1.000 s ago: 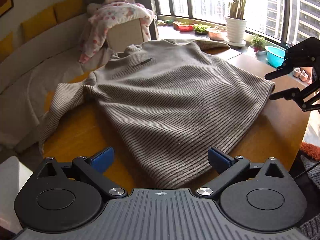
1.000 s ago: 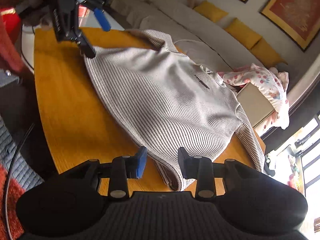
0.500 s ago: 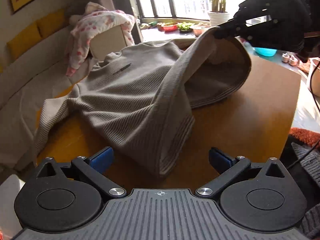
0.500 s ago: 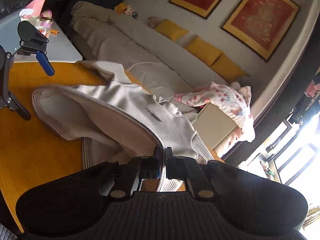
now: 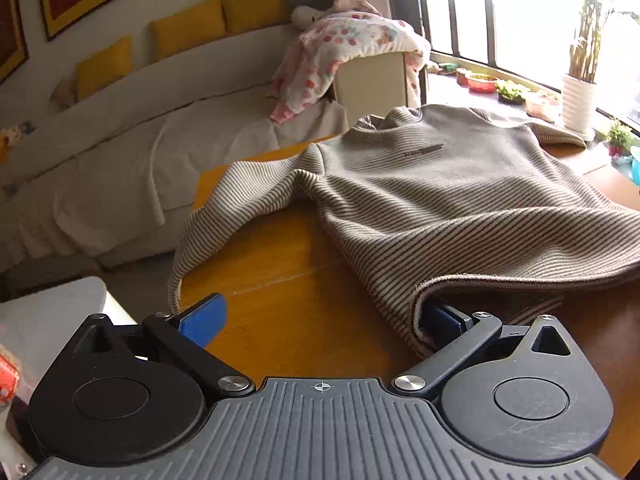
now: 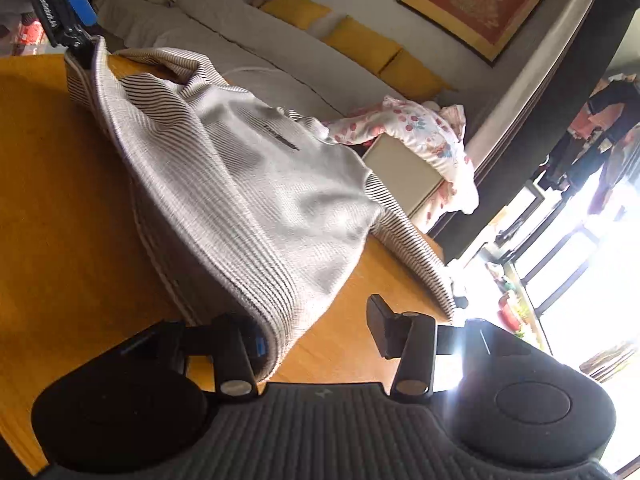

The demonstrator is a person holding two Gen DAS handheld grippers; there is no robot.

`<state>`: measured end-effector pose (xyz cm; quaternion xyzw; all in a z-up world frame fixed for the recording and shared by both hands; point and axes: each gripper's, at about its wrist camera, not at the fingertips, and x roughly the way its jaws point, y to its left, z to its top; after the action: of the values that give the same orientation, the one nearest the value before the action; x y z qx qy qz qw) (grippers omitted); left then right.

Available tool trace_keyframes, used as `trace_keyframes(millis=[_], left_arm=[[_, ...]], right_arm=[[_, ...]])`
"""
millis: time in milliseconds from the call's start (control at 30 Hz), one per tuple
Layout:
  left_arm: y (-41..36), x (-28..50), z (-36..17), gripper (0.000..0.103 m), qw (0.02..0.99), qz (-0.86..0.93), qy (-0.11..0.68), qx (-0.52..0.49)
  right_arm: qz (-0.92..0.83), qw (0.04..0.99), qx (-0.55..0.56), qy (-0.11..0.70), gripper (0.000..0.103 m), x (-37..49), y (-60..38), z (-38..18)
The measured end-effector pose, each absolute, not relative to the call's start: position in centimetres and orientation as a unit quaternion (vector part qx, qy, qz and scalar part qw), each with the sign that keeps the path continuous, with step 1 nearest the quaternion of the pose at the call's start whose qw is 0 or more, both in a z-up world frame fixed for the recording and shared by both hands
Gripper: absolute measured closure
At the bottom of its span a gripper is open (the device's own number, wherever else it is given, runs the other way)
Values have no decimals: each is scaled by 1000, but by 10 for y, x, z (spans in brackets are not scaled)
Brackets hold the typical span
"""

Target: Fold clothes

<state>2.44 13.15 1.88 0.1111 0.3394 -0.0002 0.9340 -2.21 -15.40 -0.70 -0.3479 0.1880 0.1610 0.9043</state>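
Here, the striped sweater (image 5: 452, 200) lay across the wooden table (image 5: 288, 280), collar toward the sofa (image 5: 168, 120) and window, with its chest label facing up. One sleeve trailed off the table's edge on the sofa side.

Your left gripper (image 5: 320, 324) stood with its jaws wide apart. The hem's corner was draped over one blue pad (image 5: 442, 316), which sat tucked inside the fold of cloth; the other pad (image 5: 204, 316) hung free over bare wood. Nothing was pinched between them.

Your right gripper (image 6: 316, 332) had just been opening, after a brief clamp. Its jaws stood apart, the sweater's other hem corner slung over one finger (image 6: 236, 344) while the opposite finger (image 6: 384, 328) was clear of the cloth. No squeeze on the fabric there either.

In the right wrist view, the left gripper (image 6: 68, 20) showed at the far corner of the table, one finger pushed under the hem. The hem ran raised between the two grippers, the body of the sweater sloping down to the table behind it.

A flowered blanket (image 5: 344, 44) lay over a box beyond the table.
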Motion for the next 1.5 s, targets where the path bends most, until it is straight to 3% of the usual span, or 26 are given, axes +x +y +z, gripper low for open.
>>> trace_keyframes(millis=[200, 400, 467, 633, 800, 900, 967, 1033, 1100, 1367, 1500], left_arm=[[133, -15, 65, 0, 941, -23, 287, 177], [128, -50, 43, 0, 919, -82, 340, 180], [129, -55, 35, 0, 913, -118, 361, 152], [127, -42, 49, 0, 917, -202, 339, 55], [97, 2, 56, 0, 927, -242, 284, -17], [72, 35, 49, 0, 937, -251, 238, -46], [55, 54, 42, 0, 944, -253, 210, -39], [43, 71, 30, 0, 948, -246, 200, -16], [41, 82, 17, 0, 946, -243, 215, -13], [70, 86, -25, 0, 918, -209, 319, -110], [109, 86, -30, 0, 902, -153, 330, -233]], right_arm=[[142, 926, -320, 143, 65, -30, -184, 60], [167, 901, -321, 240, 59, -45, -196, 14], [192, 895, -303, 266, 49, -53, -203, 7], [246, 908, -241, 238, 18, -66, -221, 37], [270, 936, -75, 212, 6, -36, -236, 68], [265, 937, 45, 223, 6, 11, -243, 65], [264, 933, 91, 226, 13, 41, -242, 58], [263, 929, 116, 233, 26, 70, -238, 45], [258, 928, 126, 236, 27, 94, -227, 32], [233, 931, 119, 253, 27, 114, -204, -16], [240, 942, 124, 199, 14, 90, -219, -15]])
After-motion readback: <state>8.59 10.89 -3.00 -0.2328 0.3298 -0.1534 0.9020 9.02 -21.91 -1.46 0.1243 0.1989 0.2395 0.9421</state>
